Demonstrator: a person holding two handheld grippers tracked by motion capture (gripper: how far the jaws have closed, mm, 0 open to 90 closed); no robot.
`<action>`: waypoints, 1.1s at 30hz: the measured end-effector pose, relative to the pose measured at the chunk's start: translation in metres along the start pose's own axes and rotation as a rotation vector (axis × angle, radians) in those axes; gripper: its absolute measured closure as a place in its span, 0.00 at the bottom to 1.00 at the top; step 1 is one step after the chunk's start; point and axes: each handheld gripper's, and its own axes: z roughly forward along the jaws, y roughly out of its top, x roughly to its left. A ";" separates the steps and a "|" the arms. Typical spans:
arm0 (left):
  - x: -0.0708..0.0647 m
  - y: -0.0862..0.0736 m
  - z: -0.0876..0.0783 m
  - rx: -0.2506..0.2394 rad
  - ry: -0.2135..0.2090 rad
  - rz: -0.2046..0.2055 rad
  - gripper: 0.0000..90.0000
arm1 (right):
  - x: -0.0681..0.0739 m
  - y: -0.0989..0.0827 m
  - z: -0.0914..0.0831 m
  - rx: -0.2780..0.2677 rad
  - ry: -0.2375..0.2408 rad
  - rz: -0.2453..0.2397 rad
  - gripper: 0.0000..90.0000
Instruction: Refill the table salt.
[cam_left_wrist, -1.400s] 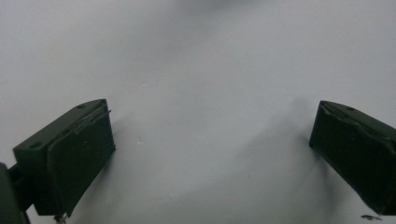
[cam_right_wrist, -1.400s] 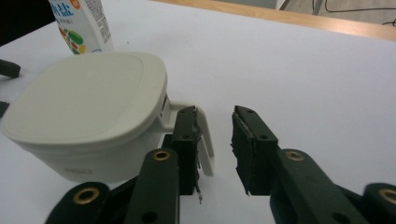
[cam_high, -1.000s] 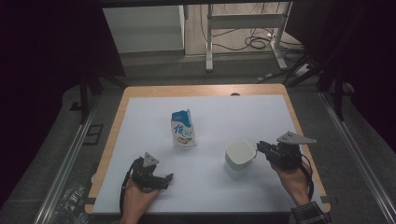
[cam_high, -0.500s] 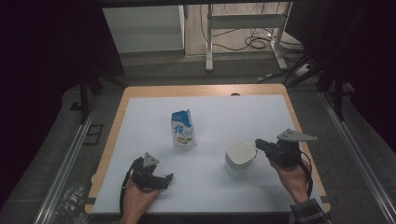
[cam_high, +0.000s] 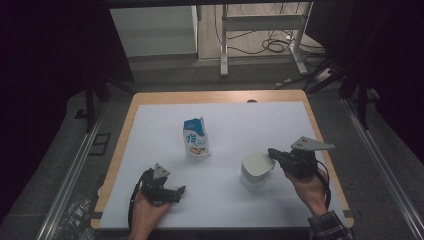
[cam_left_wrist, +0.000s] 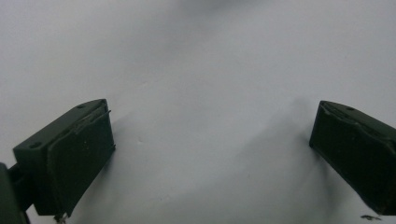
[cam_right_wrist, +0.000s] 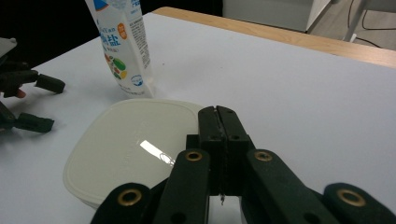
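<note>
The white-topped table (cam_high: 150, 145) with its wooden rim takes up most of what I see. Toward its middle a blue-and-white pouch (cam_high: 195, 138) stands upright. Nearer the person, to the right, sits a white lidded container (cam_high: 256, 170), well apart from the pouch. The right gripper (cam_high: 272, 152) hovers at the container's right edge, over the lid; in the right gripper view its jaws have just been closing and are now pressed flat together above the lid (cam_right_wrist: 135, 144), with nothing visibly pinched between them. Whether the tips touch the lid I cannot tell. At the near left edge the left gripper (cam_high: 176, 192) rests low by the table surface, jaws spread wide over bare white tabletop.
</note>
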 end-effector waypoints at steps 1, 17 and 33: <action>0.000 0.000 0.000 0.000 0.000 0.000 0.00 | 0.000 0.000 0.000 0.000 0.003 -0.001 0.99; 0.000 0.000 0.000 0.000 0.000 0.000 0.00 | 0.002 -0.001 0.000 0.005 -0.012 -0.048 0.99; 0.000 0.000 0.000 0.000 0.000 0.000 0.00 | -0.002 -0.003 -0.001 0.003 -0.023 -0.041 0.99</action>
